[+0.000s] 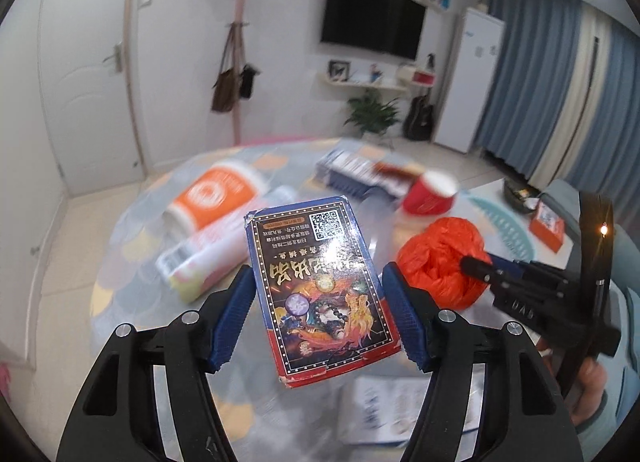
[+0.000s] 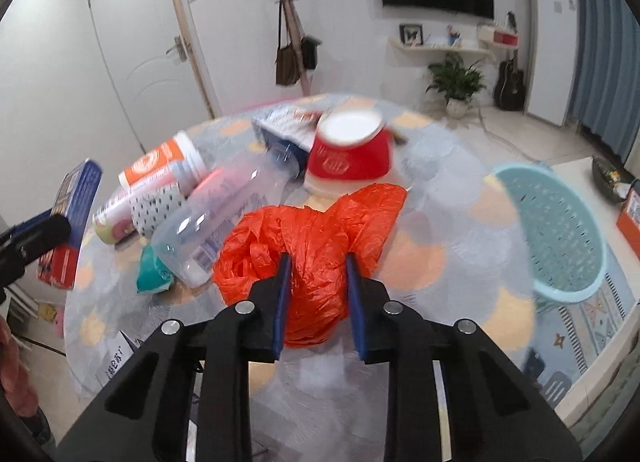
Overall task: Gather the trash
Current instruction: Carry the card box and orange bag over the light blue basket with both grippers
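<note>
My left gripper (image 1: 318, 286) is shut on a dark blue printed card box (image 1: 320, 290) and holds it above the round table (image 1: 132, 286); the box also shows at the left in the right wrist view (image 2: 74, 218). My right gripper (image 2: 316, 266) is shut on a crumpled orange plastic bag (image 2: 312, 246), lifted over the table; the bag shows at the right in the left wrist view (image 1: 440, 258). A turquoise mesh basket (image 2: 560, 238) stands on the floor to the right of the table.
On the table lie an orange-and-white canister (image 2: 164, 166), a clear plastic bottle (image 2: 216, 218), a red paper bowl upside down (image 2: 352, 154), a blue box (image 2: 284, 126), a dotted cup (image 2: 156, 206), a teal wrapper (image 2: 154, 272) and a white booklet (image 1: 384, 414).
</note>
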The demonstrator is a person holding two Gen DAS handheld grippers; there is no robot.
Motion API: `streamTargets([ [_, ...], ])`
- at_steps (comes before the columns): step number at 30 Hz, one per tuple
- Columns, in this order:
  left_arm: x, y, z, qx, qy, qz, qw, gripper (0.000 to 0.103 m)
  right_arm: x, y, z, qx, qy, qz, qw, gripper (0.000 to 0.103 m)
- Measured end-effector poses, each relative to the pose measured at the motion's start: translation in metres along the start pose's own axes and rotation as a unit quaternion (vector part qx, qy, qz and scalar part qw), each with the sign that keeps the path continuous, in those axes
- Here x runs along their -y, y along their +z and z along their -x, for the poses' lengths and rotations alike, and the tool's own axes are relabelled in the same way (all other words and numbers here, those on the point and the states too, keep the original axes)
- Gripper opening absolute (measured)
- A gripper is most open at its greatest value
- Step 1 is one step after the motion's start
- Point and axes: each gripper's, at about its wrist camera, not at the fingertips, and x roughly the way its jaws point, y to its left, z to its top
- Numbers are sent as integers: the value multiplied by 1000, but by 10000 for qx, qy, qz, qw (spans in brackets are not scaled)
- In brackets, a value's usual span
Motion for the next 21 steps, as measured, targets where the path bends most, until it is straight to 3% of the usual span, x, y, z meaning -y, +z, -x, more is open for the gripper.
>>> streamTargets([
  [8, 59, 42, -10, 283, -379, -572, 9972, 64, 45, 28, 53, 741, -462, -256, 9958, 23],
  [12, 105, 67, -22, 380, -506, -936, 9936, 64, 91, 44, 64, 815, -510, -810, 9921, 23],
  [21, 203, 104, -93, 107, -1003, -1440, 9844, 64, 198, 67, 55, 806, -1386, -1663, 9729, 23],
])
